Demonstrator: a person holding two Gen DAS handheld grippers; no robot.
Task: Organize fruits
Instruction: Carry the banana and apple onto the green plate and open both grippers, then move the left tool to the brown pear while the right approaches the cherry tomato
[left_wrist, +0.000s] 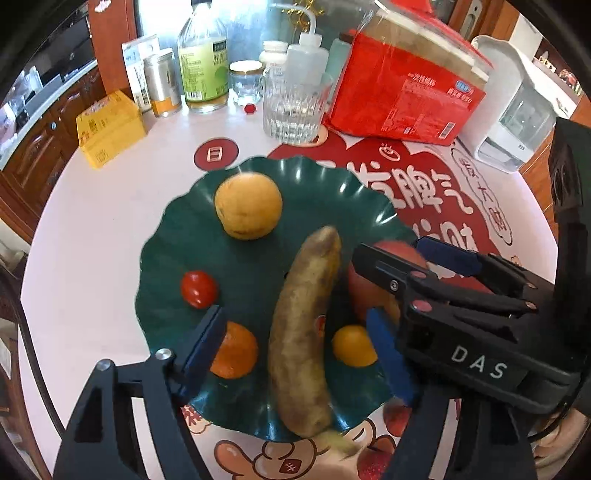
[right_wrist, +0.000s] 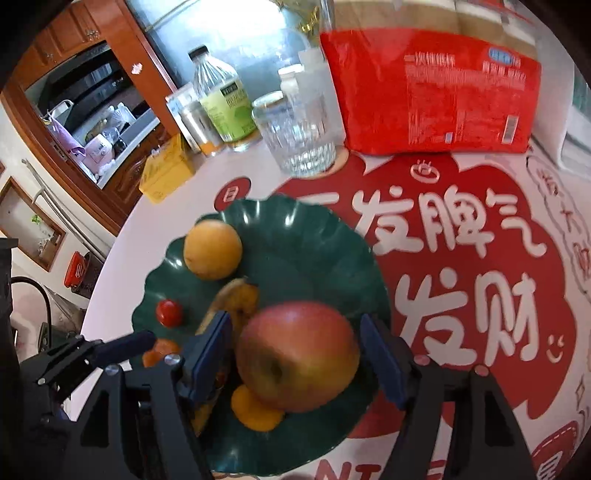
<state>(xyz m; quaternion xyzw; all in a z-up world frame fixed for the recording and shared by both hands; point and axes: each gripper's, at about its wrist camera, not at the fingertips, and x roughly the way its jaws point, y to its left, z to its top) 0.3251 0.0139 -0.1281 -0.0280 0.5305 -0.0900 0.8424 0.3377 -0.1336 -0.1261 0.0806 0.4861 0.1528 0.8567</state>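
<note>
A dark green scalloped plate holds a yellow-orange fruit, a brown-spotted banana, a cherry tomato, a small orange and a small yellow fruit. My left gripper is open over the plate, its fingers either side of the banana without touching it. My right gripper is open around a red apple that rests on the plate's right part; gaps show at both pads. It shows in the left wrist view with the apple between its fingers.
The round table has a red printed mat. Behind the plate stand a ribbed glass, a red package, bottles, jars, a yellow box and a white appliance.
</note>
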